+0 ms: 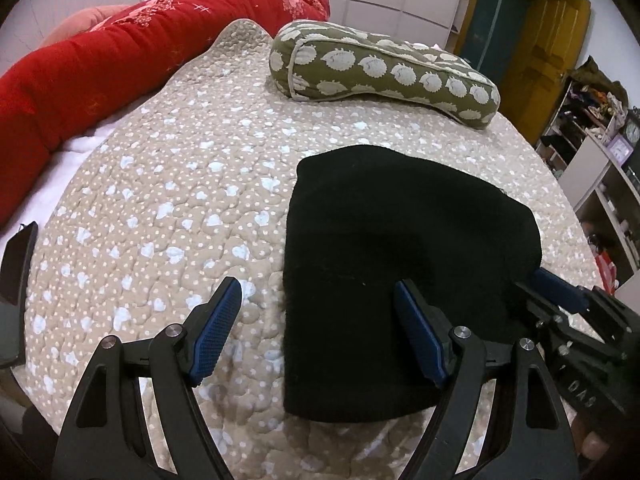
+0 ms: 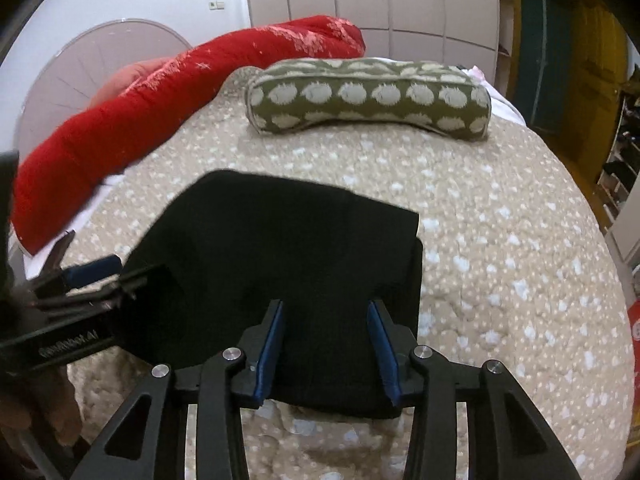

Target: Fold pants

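- Left wrist view: the left claw (image 1: 318, 332) hangs spread wide over the bed (image 1: 168, 208), nothing pinched. One blue pad (image 1: 216, 332) sits above the bare quilt, the other over the near part of the pants (image 1: 400, 264).
- Those black pants lie folded into a compact block, flat on the quilt, towards the bed's near edge.
- Right claw (image 1: 560, 292) pokes in from the right of this view, at the pants' right side; from here I cannot tell whether it touches the cloth.
- Right wrist view: the right claw (image 2: 326, 344) stands partly spread over the near edge of the pants (image 2: 280, 248), blue pads apart on either side of the dark cloth, and I see no fold gripped between them.
- Left claw (image 2: 80, 276) shows at the left of that view, beside the pants' left edge.
- Far side of the bed: a green bolster pillow (image 1: 384, 68) with pale blobs lies across, well apart from the pants.
- Along the bed's left edge, a red duvet (image 1: 100, 64) is bunched in a long roll.
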